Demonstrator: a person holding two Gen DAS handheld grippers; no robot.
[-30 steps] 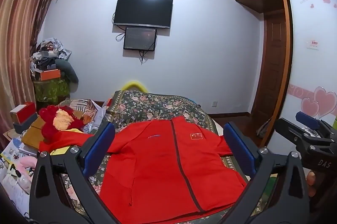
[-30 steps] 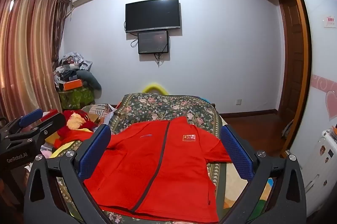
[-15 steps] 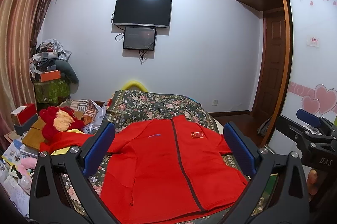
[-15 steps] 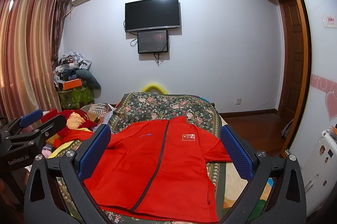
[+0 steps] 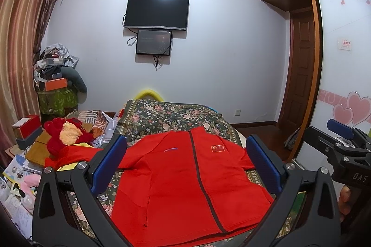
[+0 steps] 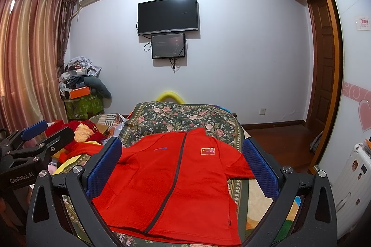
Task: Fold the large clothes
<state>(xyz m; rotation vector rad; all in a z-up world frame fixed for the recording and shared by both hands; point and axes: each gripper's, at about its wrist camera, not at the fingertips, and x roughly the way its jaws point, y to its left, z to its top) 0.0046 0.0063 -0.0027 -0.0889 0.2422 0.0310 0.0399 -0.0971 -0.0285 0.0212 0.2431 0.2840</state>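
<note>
Both claws, left gripper [image 5: 185,165] and right gripper [image 6: 182,168], hang spread wide and empty above the red jacket [image 5: 185,184].
Spread flat, zipped, front up on the floral bedspread [image 6: 185,114], unfolded; folding seems not yet begun—next, lower and pinch a sleeve or side edge.
</note>
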